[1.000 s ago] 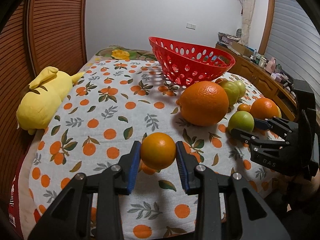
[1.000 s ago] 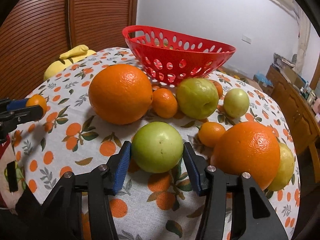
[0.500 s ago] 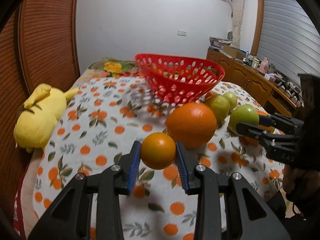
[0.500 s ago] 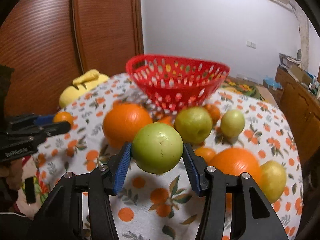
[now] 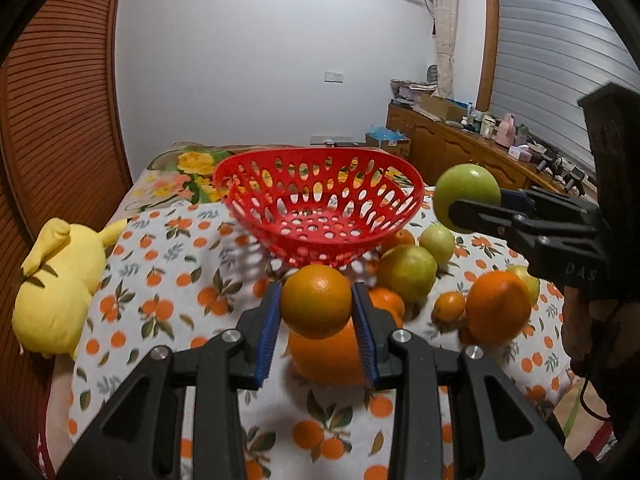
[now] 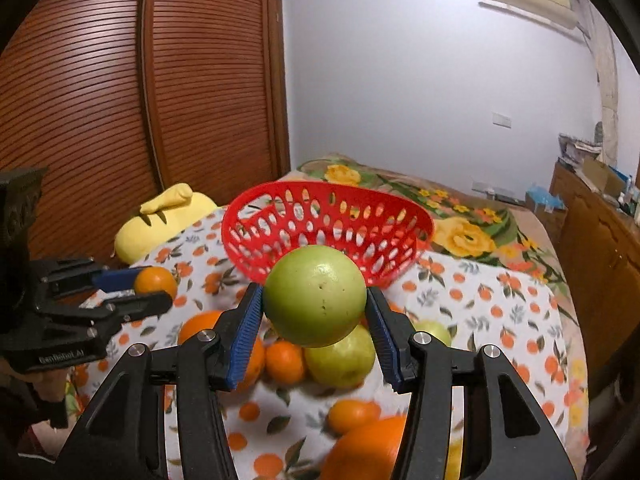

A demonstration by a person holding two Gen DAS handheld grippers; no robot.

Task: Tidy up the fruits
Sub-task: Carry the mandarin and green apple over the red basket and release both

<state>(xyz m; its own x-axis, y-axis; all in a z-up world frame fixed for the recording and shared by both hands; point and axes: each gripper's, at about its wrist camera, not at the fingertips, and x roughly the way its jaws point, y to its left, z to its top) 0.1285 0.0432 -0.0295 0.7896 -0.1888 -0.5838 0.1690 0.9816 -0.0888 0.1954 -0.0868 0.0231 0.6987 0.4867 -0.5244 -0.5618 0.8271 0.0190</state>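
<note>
- Both fruits had risen off the cloth since a second ago, and you had carried them nearer the red basket [image 5: 320, 204].
- Left: your left gripper [image 5: 316, 312] was clamped on the small orange [image 5: 316, 300], held near the basket.
- Right: your right gripper [image 6: 314, 312] was clamped on the green apple [image 6: 315, 295], level with the basket's rim.
- Remaining fruit lay on the orange-print cloth [image 5: 160, 280] near the basket.

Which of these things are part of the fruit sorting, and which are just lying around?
Part of the job:
- small orange in left gripper
- green apple in right gripper
- red basket
- loose fruit

Lying about:
- yellow plush toy
- sideboard clutter
</note>
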